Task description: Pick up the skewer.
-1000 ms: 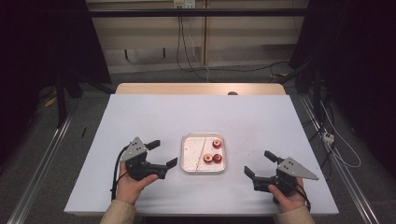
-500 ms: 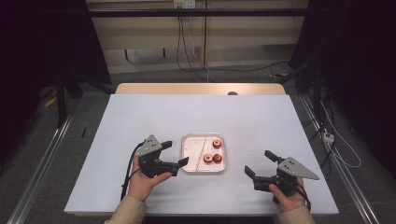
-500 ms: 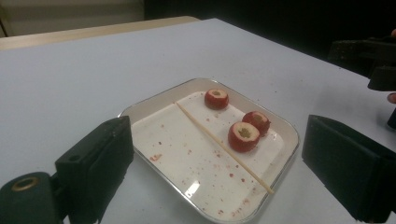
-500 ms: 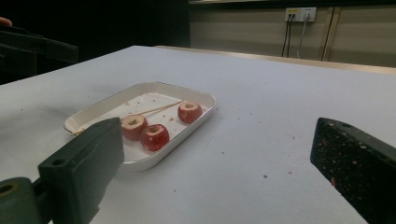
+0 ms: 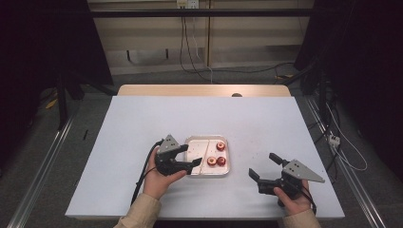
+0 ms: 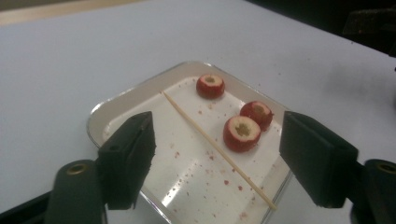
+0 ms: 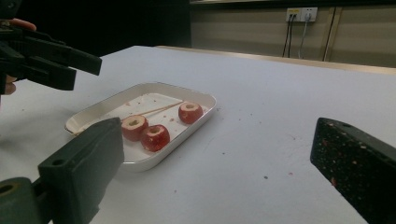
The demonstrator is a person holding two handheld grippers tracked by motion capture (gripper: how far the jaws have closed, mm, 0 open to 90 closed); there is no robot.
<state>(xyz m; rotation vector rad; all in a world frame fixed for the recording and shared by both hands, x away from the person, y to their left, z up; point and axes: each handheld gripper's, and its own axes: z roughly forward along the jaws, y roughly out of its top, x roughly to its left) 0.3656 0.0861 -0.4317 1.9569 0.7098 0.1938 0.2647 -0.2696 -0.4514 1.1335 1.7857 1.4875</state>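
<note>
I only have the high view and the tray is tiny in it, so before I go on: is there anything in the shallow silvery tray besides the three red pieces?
Observer: Yes. A thin wooden skewer lies slantwise on the floor of the shallow silvery tray, passing close by the two nearer pieces.
Operator: Are those pieces whole?
Observer: No. Each of the three round red fruit pieces has a pale, hollowed centre on top.
Operator: Has the left gripper got hold of anything?
Observer: No. The left gripper has just been closing its jaws, but nothing is between them. They hang above the tray's near corner.
</note>
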